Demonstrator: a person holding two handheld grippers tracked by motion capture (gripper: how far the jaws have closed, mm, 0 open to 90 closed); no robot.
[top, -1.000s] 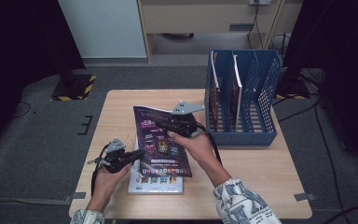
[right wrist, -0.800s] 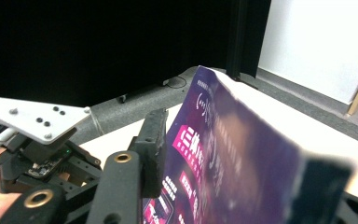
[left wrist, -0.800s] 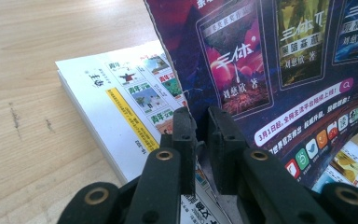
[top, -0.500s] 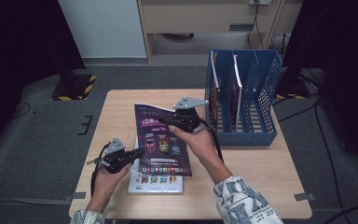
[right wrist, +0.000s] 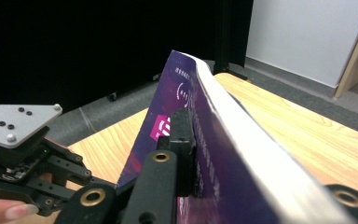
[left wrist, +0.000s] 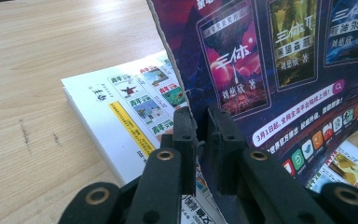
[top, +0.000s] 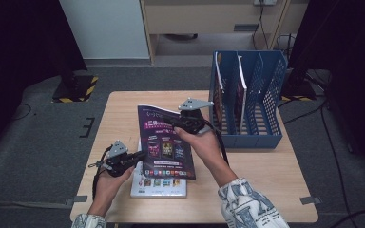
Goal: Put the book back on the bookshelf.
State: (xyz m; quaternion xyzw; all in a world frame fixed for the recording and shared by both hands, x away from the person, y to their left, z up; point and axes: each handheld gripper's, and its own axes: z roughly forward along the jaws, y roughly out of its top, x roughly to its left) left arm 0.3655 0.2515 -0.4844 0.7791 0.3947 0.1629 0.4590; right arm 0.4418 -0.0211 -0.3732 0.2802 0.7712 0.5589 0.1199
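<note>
A purple magazine point(top: 165, 142) is held tilted above the table between both grippers. My left gripper point(top: 141, 155) is shut on its near left edge; in the left gripper view the jaws pinch that edge point(left wrist: 200, 123) of the purple magazine point(left wrist: 284, 70). My right gripper point(top: 170, 118) is shut on the far upper part of the cover. In the right gripper view point(right wrist: 214, 130) one jaw presses the purple cover point(right wrist: 177, 102) and the other is hidden behind the pages. A white magazine point(top: 159, 183) lies flat underneath, and its cover point(left wrist: 121, 107) is printed with small pictures.
A blue file rack point(top: 261, 95) stands at the table's right back with magazines upright in its left slots. The wooden table point(top: 266, 166) has bare room at its left and front right. Dark floor and cables surround it. The left gripper point(right wrist: 23, 154) appears low left in the right gripper view.
My right gripper has moved slightly up and toward the rack, raising the purple magazine's far end. The left gripper has stayed about where it was, still on the edge.
</note>
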